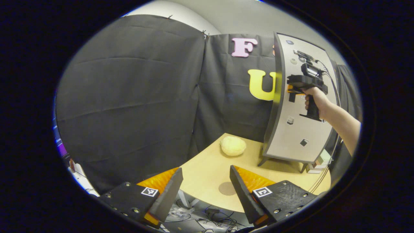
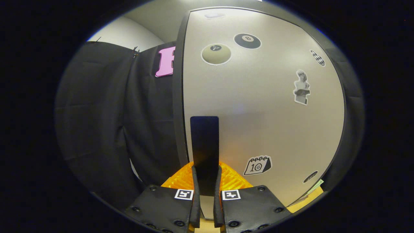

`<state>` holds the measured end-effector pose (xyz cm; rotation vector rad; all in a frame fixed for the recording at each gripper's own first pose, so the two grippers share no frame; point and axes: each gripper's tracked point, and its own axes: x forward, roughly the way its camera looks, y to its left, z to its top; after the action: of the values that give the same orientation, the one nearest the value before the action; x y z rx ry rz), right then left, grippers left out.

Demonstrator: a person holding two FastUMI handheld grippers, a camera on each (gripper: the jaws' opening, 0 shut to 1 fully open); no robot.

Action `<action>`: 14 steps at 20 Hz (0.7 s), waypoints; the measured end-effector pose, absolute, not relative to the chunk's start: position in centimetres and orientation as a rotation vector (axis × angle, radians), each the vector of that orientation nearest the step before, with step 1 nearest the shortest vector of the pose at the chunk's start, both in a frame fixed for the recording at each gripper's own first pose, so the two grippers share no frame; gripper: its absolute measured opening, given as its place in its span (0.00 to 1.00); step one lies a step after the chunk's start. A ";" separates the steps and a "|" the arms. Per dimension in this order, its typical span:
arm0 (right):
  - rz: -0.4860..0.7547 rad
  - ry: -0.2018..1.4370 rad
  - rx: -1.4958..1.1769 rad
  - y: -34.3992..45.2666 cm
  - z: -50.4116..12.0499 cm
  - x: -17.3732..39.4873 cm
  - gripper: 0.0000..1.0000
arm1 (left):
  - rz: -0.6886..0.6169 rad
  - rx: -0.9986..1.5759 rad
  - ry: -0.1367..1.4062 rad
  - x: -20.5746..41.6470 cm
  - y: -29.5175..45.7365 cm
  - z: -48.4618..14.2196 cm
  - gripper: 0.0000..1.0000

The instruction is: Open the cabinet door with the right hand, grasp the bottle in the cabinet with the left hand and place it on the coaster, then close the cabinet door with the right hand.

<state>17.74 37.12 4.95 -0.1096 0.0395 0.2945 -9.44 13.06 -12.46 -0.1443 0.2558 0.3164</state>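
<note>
Your right gripper (image 2: 206, 181) has both fingers clamped on the dark handle (image 2: 204, 145) at the left edge of the cabinet door (image 2: 265, 106). Your left gripper (image 1: 205, 181) hangs with jaws wide apart over the table's (image 1: 207, 168) near edge, above the round coaster (image 1: 227, 188); a fuzzy yellow ball (image 1: 233, 145) sits near the far edge beside the cabinet.

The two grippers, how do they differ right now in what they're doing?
The left gripper is open with nothing between its fingers, while the right gripper is shut on the cabinet door's handle. The left gripper sits low by the near edge of the table, above the coaster; the right gripper is raised against the cabinet door. Both are hand-held tools.
</note>
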 end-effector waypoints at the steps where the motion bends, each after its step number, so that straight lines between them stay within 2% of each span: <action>1: 0.304 0.050 -0.125 37.0 4.9 17.5 0.18 | 0.316 -0.156 0.256 -9.7 13.5 -12.8 0.88; 3: 0.318 0.054 -0.142 36.9 4.8 17.2 0.10 | 0.324 -0.174 0.258 -9.9 14.7 -13.2 0.87; 5: 0.336 0.053 -0.140 36.8 4.7 16.9 0.13 | 0.330 -0.185 0.258 -10.0 15.6 -13.4 0.88; 6: 0.343 0.052 -0.147 36.7 4.7 16.7 0.13 | 0.329 -0.191 0.259 -10.0 16.0 -13.5 0.93; 8: 0.357 0.040 -0.162 36.5 4.7 16.4 0.16 | 0.321 -0.203 0.259 -9.7 16.3 -13.5 0.90; 9: 0.366 0.039 -0.164 36.4 4.7 16.3 0.13 | 0.311 -0.209 0.257 -9.4 16.3 -13.4 0.90; 14: 0.398 0.036 -0.167 35.7 5.0 14.8 0.13 | 0.248 -0.192 0.242 -8.2 15.5 -13.2 0.90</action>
<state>14.85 35.68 5.04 -0.1674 0.0356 0.3984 -8.23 15.48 -13.25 -0.1919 0.2421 0.2478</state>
